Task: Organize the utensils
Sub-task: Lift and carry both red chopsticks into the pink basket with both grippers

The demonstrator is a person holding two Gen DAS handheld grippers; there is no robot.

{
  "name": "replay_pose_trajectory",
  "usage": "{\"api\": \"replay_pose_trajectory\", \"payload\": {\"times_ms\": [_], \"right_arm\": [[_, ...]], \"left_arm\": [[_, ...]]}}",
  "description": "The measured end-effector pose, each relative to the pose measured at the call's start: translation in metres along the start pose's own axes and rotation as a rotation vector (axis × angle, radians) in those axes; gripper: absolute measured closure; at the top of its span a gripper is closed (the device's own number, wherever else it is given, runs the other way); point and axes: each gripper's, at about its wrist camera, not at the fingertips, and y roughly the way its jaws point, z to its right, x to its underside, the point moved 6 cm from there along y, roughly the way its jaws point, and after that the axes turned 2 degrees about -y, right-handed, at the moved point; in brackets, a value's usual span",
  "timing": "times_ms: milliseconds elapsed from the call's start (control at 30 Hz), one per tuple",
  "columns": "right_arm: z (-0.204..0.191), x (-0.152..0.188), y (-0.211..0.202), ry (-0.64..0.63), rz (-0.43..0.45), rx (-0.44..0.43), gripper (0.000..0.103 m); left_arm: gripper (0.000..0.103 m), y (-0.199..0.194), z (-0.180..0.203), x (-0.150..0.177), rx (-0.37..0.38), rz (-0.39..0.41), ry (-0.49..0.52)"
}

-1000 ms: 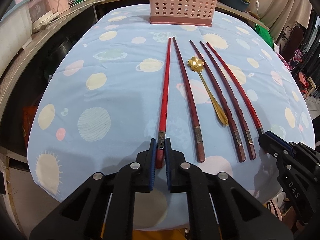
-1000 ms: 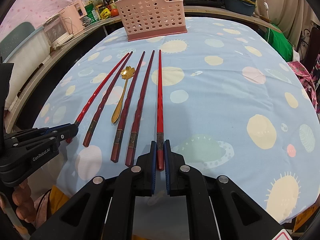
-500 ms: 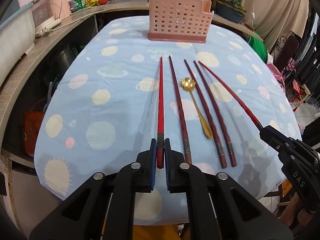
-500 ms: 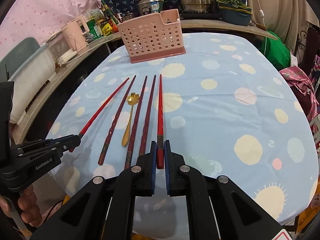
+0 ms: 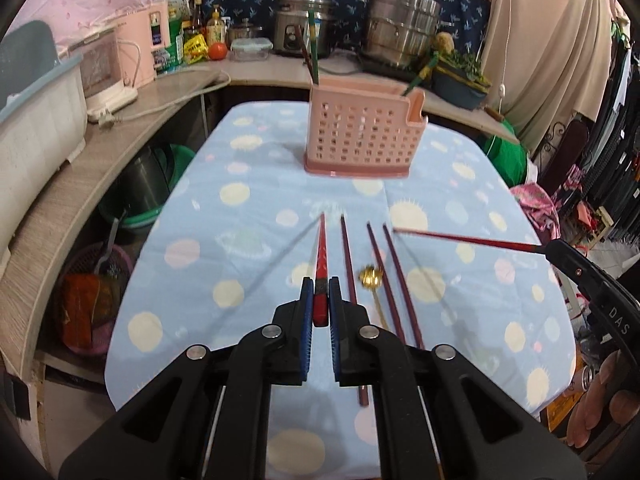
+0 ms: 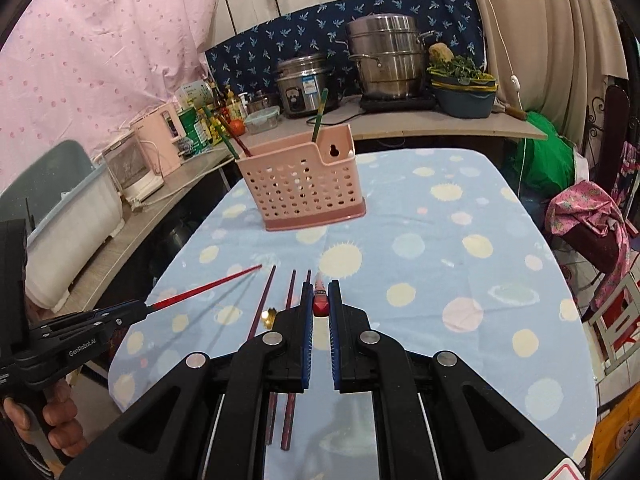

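My left gripper [image 5: 319,300] is shut on a bright red chopstick [image 5: 321,256], lifted above the table and pointing toward the pink perforated utensil basket [image 5: 360,140]. My right gripper [image 6: 319,300] is shut on another bright red chopstick [image 6: 321,300], also lifted; it shows at the right of the left wrist view [image 5: 460,238]. The left gripper's chopstick shows in the right wrist view [image 6: 204,286]. Three dark red chopsticks [image 5: 394,276] and a gold spoon [image 5: 371,276] lie on the blue spotted tablecloth [image 5: 248,240]. The basket [image 6: 300,184] holds a few green and dark sticks.
A curved wooden counter [image 5: 80,168] runs along the left and back with a rice cooker [image 5: 304,28], steel pots [image 6: 384,60], bottles and a pink appliance [image 5: 140,48]. A grey tub [image 5: 36,120] sits at left. A chair with pink cloth [image 6: 592,224] stands right.
Both grippers have risen from the table, each lifting its red chopstick off the cloth, and the views have tilted up toward the basket and counter.
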Motion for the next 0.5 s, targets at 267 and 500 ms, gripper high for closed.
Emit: {"api": "replay_pose_trajectory", "payload": {"times_ms": [267, 500], "right_arm": [[0.003, -0.041, 0.008, -0.001, 0.055, -0.007, 0.096], [0.004, -0.078, 0.017, 0.007, 0.099, -0.015, 0.096]], "left_arm": [[0.096, -0.008, -0.001, -0.054, -0.002, 0.088, -0.012], [0.096, -0.003, -0.001, -0.097, -0.002, 0.133, -0.019]]}}
